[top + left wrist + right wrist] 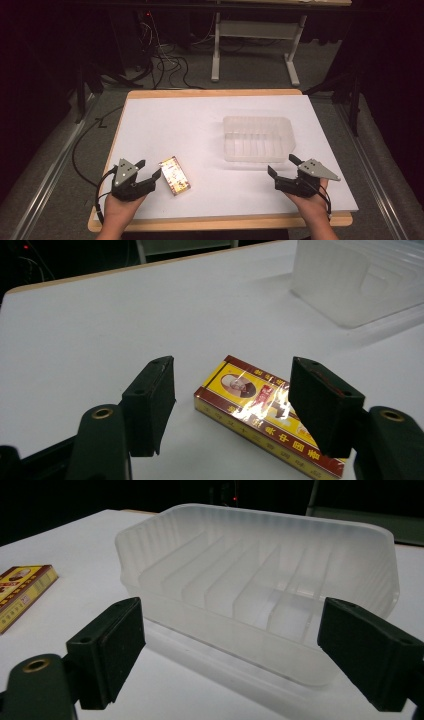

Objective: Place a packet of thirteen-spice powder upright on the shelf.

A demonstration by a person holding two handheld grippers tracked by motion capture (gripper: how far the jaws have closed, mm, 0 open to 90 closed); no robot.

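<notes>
A red and yellow card box (175, 175) wrapped in shiny film lies flat on the white table top at the front left. My left gripper (148, 169) is open just left of it; in the left gripper view the box (260, 410) lies partly between the jaws, nearer the right one. A clear plastic bin (258, 137) with ribbed dividers stands right of centre. My right gripper (283, 165) is open in front of the bin, holding nothing. The right gripper view has the bin (260, 587) straight ahead and the box (22, 592) at the far left.
The white sheet (170, 125) covers a wooden table with its edge showing at the front. Beyond the table stand a white desk frame (255, 45) and tangled cables (165, 62) on the floor. Open table surface lies between the box and the bin.
</notes>
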